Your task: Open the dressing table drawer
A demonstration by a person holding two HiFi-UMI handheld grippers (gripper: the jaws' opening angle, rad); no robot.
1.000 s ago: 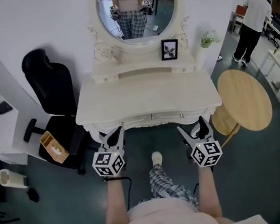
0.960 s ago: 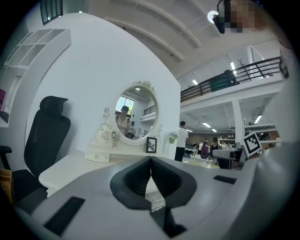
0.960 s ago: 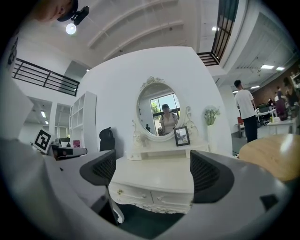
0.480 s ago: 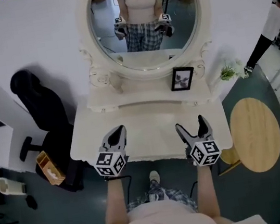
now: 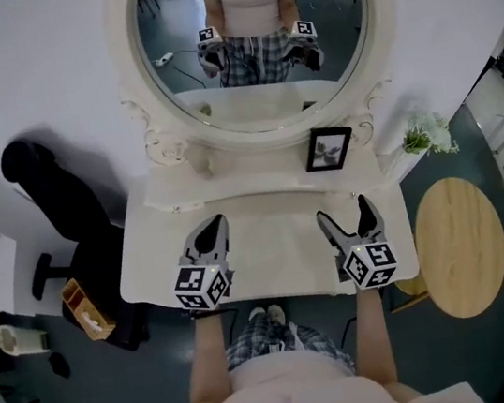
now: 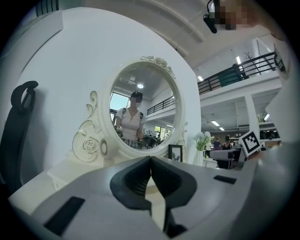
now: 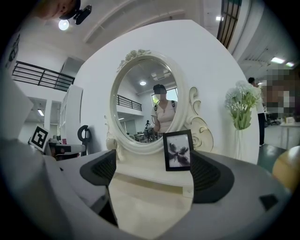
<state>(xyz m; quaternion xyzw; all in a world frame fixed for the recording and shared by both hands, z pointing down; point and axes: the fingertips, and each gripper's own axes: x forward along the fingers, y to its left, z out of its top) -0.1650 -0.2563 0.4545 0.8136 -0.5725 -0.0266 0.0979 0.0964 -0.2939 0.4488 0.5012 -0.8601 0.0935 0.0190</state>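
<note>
Step in hand: the approach. Both claws hang above the front part of the table (image 5: 264,215), and the drawer is not yet touched.
Left claw (image 5: 210,234): jaws pressed together with nothing held, above the table's front left.
Right claw (image 5: 345,219): jaws spread wide with nothing between them, above the table's front right. It looks toward the picture frame (image 5: 328,149) at the table's back.
Drawer: not visible in any view. It is judged to sit in the table's front face, under the overhanging top and below the claws.
Doing it well: drop a claw below the table's front edge until the drawer pull comes between the jaws. The spread right claw suits this, since the left would have to open first. Close firmly on the pull, then draw straight back and level, with the legs kept clear of the drawer's path.
Containers: the drawer's contents are unknown. The vase (image 7: 240,140) at the table's right rear holds green sprigs with pale flowers. The brown box (image 5: 81,308) on the floor left of the table holds something pale, too small to tell.
</note>
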